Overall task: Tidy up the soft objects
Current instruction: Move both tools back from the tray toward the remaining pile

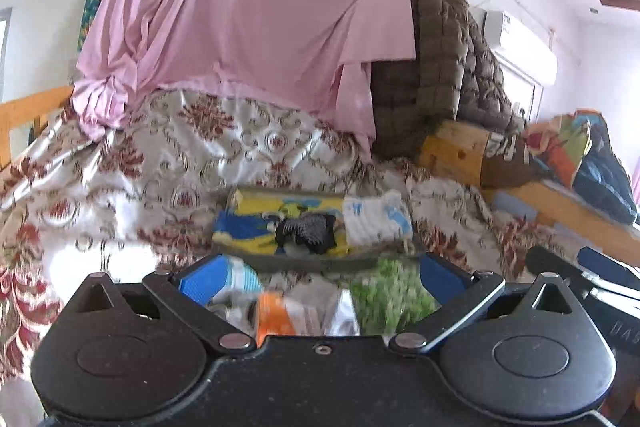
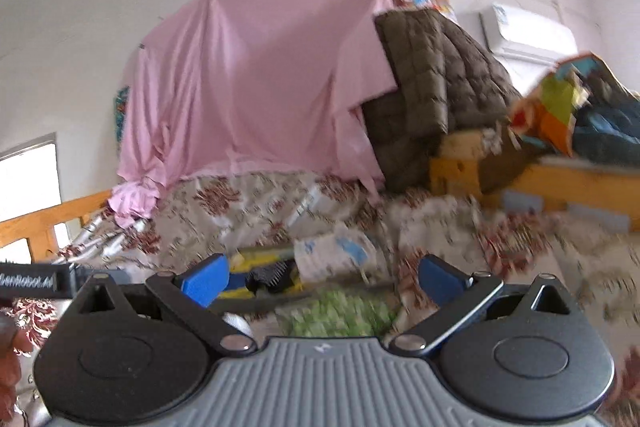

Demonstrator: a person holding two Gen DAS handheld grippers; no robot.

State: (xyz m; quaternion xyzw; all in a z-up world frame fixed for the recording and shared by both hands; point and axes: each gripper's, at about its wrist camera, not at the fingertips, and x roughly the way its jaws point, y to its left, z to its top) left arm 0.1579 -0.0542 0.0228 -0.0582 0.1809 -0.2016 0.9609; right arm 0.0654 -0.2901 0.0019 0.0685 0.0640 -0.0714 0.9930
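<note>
- A shallow tray (image 1: 304, 264) lies on the bed, on a floral bedspread (image 1: 120, 163), and holds the soft items.
- Inside the tray: a yellow-and-blue cloth (image 1: 248, 223) to the left, a black bristly item (image 1: 308, 231) on top of it near the middle, and a white-and-blue folded cloth (image 1: 376, 217) at the right end.
- A green leafy-patterned item (image 1: 390, 297) lies just in front of the tray; an orange-and-white packet (image 1: 276, 315) sits beside it, blurred.
- The left hand-held gripper (image 1: 320, 277) is released, its blue pads wide apart with nothing between them; it sits short of the tray.
- The right hand-held gripper (image 2: 322, 281) is likewise released and empty, near the tray's right end.
- Behind the bed, a pink sheet (image 1: 248, 19) hangs against the wall, with a brown quilted blanket (image 1: 444, 67) draped to its right over a wooden frame (image 1: 452, 151).
</note>
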